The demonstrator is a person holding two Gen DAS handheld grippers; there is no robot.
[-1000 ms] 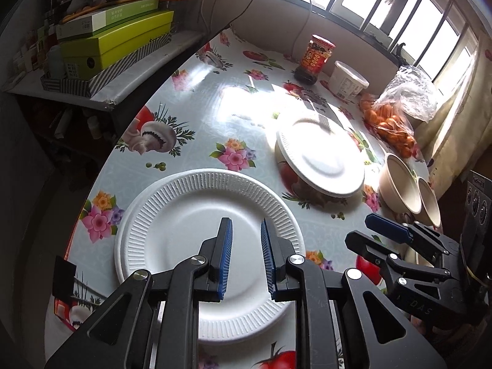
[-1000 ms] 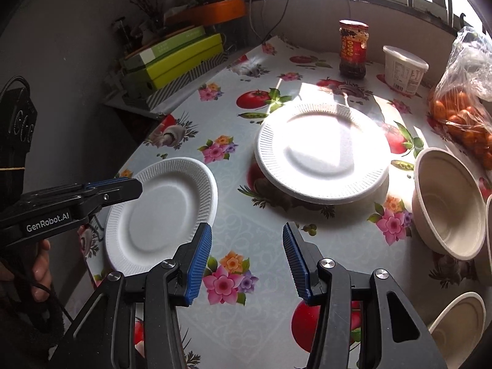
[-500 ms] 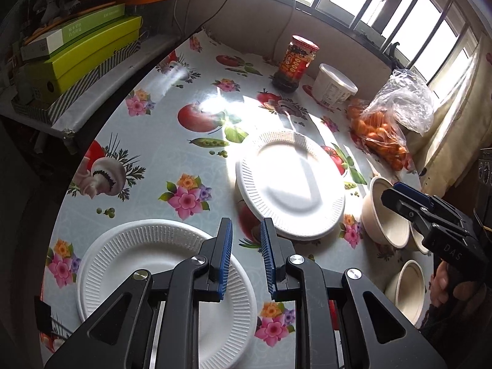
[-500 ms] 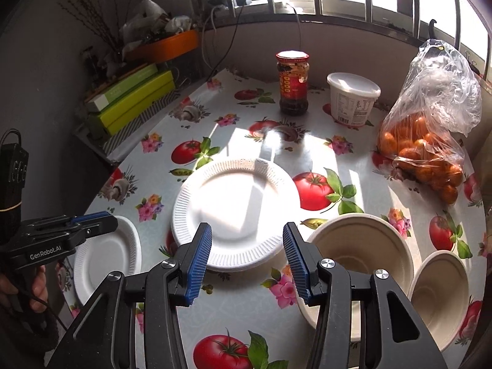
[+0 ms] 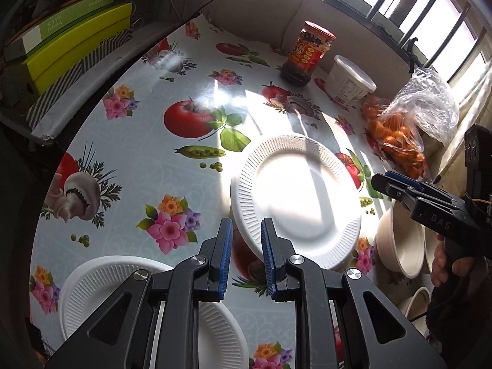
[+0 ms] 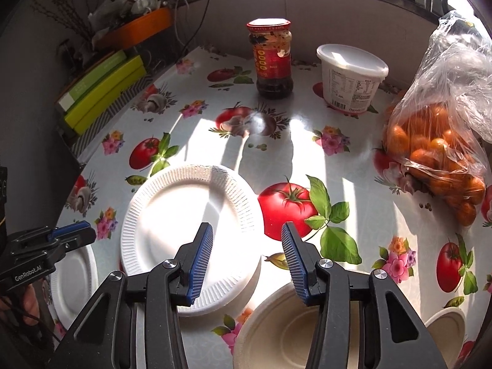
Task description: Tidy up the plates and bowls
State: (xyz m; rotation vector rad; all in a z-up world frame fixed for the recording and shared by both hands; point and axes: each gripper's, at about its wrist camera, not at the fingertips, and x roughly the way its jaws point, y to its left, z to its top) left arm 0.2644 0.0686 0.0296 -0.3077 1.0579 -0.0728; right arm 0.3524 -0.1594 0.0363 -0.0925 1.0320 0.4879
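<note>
A stack of large white paper plates (image 5: 295, 200) (image 6: 184, 215) lies mid-table on the flowered cloth. A smaller white paper plate (image 5: 101, 295) (image 6: 77, 279) lies near the left front edge. My left gripper (image 5: 246, 230) (image 6: 77, 230) hovers over the large stack's near-left rim, jaws a narrow gap apart and empty. My right gripper (image 6: 246, 233) (image 5: 384, 181) hangs above the large stack's right rim and a beige bowl (image 6: 276, 329) (image 5: 396, 246); its jaws are closing slightly with nothing between them. A smaller beige bowl (image 6: 446, 329) sits at the right front.
At the back stand a red-labelled jar (image 6: 272, 58) and a white lidded tub (image 6: 350, 77). A plastic bag of oranges (image 6: 436, 147) lies at the right. Green boxes (image 5: 77, 49) sit on a side shelf beyond the table's left edge.
Both grippers have moved right across the table. The left one has left the small plate and come to the large stack; the right one now hangs over the beige bowl, jaws slightly narrower.
</note>
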